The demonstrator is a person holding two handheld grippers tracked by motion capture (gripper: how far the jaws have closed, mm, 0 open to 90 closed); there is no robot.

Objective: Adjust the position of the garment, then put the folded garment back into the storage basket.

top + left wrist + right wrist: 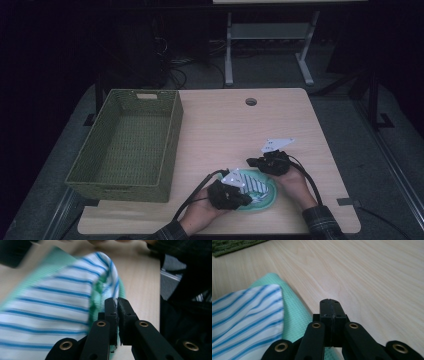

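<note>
A: Where's the cloth [257,189]?

B: Bunched at the table's [240,125] near edge, between both hands, striped layer over green, probably so both tools can work it.

A: Is it gripped?

B: I'd say not. The left gripper [117,305] has its jaws together beside the fold, apparently on nothing; the right gripper [329,302] is closed empty over bare wood.

A: And the basket [127,145]?

B: Empty at left, likely the cloth's destination.

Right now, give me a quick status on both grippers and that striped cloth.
Left gripper shut, nothing visibly pinched. Right gripper shut, empty. Striped cloth on green cloth, near table edge. Basket well left.
</note>
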